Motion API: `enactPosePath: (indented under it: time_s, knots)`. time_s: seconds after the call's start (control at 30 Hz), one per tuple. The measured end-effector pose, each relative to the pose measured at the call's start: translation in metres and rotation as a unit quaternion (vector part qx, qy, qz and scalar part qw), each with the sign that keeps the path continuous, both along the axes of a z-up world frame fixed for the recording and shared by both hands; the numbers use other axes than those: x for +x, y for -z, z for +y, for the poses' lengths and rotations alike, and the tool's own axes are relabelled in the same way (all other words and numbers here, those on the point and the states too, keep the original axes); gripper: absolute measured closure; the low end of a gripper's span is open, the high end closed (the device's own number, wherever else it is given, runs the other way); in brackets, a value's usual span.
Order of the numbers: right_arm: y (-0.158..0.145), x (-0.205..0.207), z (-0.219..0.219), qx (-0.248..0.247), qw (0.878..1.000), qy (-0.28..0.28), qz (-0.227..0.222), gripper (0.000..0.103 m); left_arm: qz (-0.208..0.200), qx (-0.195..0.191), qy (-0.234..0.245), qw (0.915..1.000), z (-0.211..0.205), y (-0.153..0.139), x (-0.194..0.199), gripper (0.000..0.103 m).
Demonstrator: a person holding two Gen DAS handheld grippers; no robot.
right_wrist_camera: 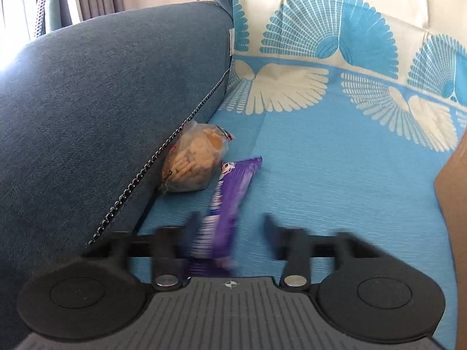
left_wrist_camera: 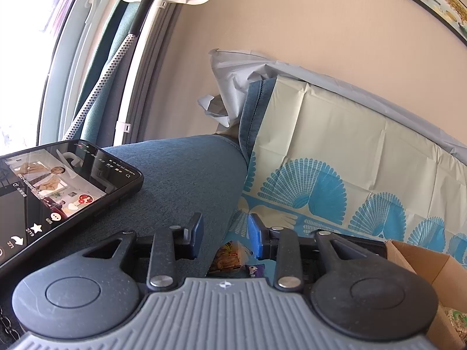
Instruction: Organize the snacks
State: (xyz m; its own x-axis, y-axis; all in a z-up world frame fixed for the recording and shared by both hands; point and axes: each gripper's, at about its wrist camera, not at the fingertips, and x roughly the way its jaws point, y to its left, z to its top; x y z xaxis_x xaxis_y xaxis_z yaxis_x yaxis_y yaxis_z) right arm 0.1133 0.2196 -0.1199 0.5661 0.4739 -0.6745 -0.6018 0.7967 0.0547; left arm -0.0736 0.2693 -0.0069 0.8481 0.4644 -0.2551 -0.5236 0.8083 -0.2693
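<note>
The right tongs (right_wrist_camera: 232, 230) stand apart, and the purple bar (right_wrist_camera: 230, 192) lies between the two fingers. The picture is blurred here. The near end of the bar is against the finger on the 9 o'clock side, and a clear gap shows between the bar and the finger on the 3 o'clock side, so the bar is not clamped. From the tongs the bar runs toward 12 o'clock, leaning a little to 1 o'clock, flat on the blue cloth (right_wrist_camera: 335, 175).

The biscuit bag (right_wrist_camera: 192, 163) lies at 11 o'clock from these tongs, just beside the far half of the bar and pressed against the foot of the armrest (right_wrist_camera: 102, 102). A dark chain (right_wrist_camera: 163, 151) hangs along the edge of the armrest, over the bag. The brown box (right_wrist_camera: 455, 198) shows at the 3 o'clock edge, well apart from the bar.

The left tongs (left_wrist_camera: 226, 236) also stand apart, and nothing is between the fingers. They hang over the edge of the armrest. In the left wrist view a little of the bag and the bar shows at 6 o'clock below the fingertips, not touched. A phone (left_wrist_camera: 58, 192) with a lit screen lies on the armrest at 9 o'clock from these tongs. The box is at 3 o'clock.
</note>
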Motion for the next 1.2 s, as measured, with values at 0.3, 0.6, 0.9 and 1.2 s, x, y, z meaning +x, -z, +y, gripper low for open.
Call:
enactPosePath:
  time_s: [0.3, 0.6, 0.9, 1.2]
  knots:
    - [-0.022, -0.031, -0.057, -0.017, 0.999, -0.017, -0.022, 0.078, 0.01, 0.007, -0.002, 0.9999, -0.003, 0.0, 0.002, 0.062]
    - [-0.064, -0.115, -0.144, 0.0, 0.999, -0.048, -0.017, 0.078, 0.051, 0.047, -0.002, 0.9976, -0.015, 0.003, 0.023, 0.053]
    - [-0.042, -0.137, -0.161, -0.009, 0.999, -0.036, -0.022, 0.078, 0.153, 0.151, 0.005, 0.9766, -0.033, 0.038, 0.092, 0.051]
    - [-0.03, -0.119, -0.154, -0.015, 0.999, -0.029, 0.037, 0.077, 0.225, 0.189, 0.01, 0.9558, -0.04, 0.076, 0.141, 0.05]
